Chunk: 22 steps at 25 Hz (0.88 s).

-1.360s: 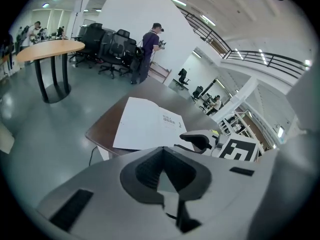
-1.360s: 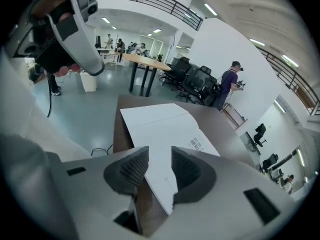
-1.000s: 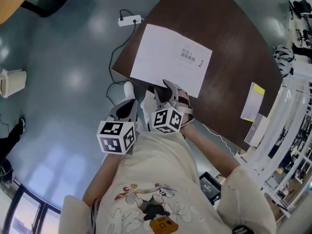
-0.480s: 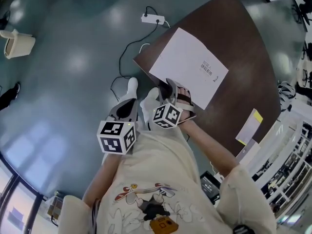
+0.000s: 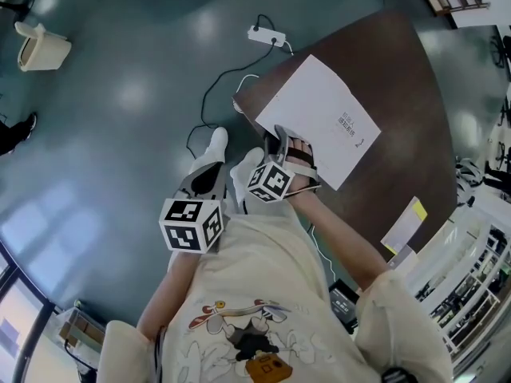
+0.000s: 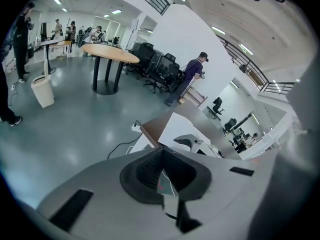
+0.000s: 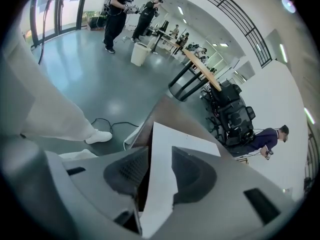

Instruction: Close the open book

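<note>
A white book (image 5: 319, 122) with small print on its top face lies on the dark brown table (image 5: 399, 86). My right gripper (image 5: 285, 144) sits at the book's near edge. In the right gripper view the book's white edge (image 7: 172, 141) runs between the two jaws. They have just been closing, and a dark gap still shows on one side of the sheet. My left gripper (image 5: 209, 172) hangs over the floor to the left of the table, apart from the book. Its pads (image 6: 161, 151) meet at the tips with nothing between them.
A power strip (image 5: 266, 36) with its cable lies on the floor by the table's corner. A pale waste bin (image 5: 41, 45) stands far left. A yellow-and-white booklet (image 5: 403, 223) lies at the table's right edge, with shelving beyond. Chairs and people (image 6: 192, 74) are farther off.
The head view has swung, so the table and book now sit higher and to the right. My right gripper has rolled while staying at the book's near edge. My left gripper has hardly shifted in view.
</note>
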Each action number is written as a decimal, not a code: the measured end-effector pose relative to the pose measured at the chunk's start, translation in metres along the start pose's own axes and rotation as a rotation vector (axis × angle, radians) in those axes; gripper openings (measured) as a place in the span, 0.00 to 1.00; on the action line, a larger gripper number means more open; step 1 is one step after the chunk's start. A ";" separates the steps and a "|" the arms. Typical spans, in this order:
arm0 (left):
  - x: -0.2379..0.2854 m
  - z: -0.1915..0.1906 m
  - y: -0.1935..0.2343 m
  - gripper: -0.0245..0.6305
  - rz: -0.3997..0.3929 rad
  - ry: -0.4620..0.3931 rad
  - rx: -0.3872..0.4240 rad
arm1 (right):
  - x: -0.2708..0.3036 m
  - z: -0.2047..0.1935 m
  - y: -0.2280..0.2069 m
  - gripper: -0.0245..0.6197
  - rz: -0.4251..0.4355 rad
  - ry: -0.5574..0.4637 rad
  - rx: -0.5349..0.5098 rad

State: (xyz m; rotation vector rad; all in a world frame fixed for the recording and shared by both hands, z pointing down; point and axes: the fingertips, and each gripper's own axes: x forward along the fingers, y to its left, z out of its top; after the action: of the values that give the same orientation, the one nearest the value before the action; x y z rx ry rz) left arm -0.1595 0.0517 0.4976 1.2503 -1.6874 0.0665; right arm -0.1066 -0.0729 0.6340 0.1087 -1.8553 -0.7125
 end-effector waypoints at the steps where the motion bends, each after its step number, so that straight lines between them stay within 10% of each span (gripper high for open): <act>1: 0.000 0.001 -0.001 0.05 0.000 0.000 0.002 | 0.001 0.000 -0.001 0.25 -0.003 0.008 -0.006; 22: 0.043 0.006 -0.058 0.05 -0.140 0.143 0.218 | -0.071 -0.016 -0.032 0.09 -0.135 -0.129 0.270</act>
State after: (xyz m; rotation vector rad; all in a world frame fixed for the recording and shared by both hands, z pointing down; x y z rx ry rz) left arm -0.1189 -0.0091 0.4979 1.4869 -1.4956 0.2552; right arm -0.0720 -0.0770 0.5622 0.3732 -2.0763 -0.5676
